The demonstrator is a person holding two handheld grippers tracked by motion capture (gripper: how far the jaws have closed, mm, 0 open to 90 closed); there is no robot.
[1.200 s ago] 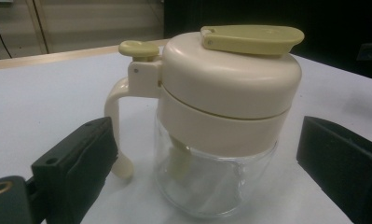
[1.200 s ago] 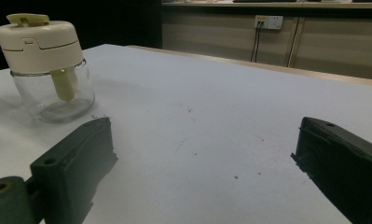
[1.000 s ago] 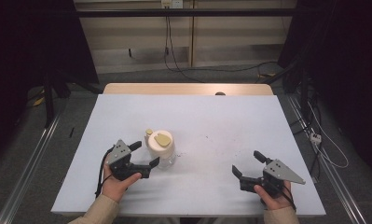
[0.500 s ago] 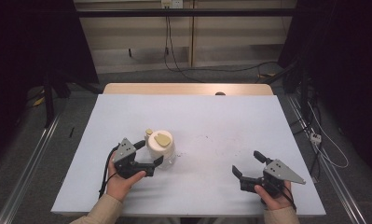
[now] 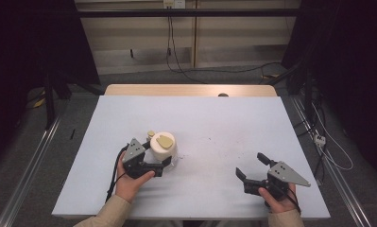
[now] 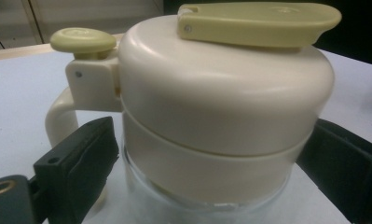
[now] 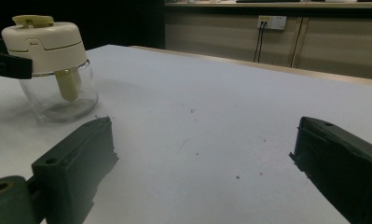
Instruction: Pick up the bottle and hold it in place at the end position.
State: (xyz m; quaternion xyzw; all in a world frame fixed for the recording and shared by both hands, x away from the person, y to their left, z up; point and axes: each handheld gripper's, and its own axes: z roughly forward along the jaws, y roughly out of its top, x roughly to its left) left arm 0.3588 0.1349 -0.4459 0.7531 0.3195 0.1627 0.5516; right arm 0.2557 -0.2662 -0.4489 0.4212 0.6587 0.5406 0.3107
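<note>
A glass jug with a cream lid and a yellow-green flap (image 5: 162,145) stands on the white table (image 5: 224,123), left of centre. My left gripper (image 5: 156,154) is open and its jaws straddle the jug at lid height. In the left gripper view the jug (image 6: 221,93) sits between the two black jaws of the left gripper (image 6: 211,179), with its cream handle (image 6: 58,116) beside the left jaw. I cannot tell whether the pads touch it. My right gripper (image 5: 250,164) stands open over bare table at the front right, holding nothing. The right gripper view has the jug (image 7: 48,60) far off to the left.
Small dark specks dot the table (image 7: 230,116) ahead of the right gripper (image 7: 202,158). A wooden strip (image 5: 191,90) runs along the table's far edge, with a small dark object (image 5: 222,95) on it. Metal rails (image 5: 30,165) flank the table, and cables lie on the floor behind.
My left gripper has moved forward and to the right, so its jaws now straddle the jug. The right gripper has stayed still.
</note>
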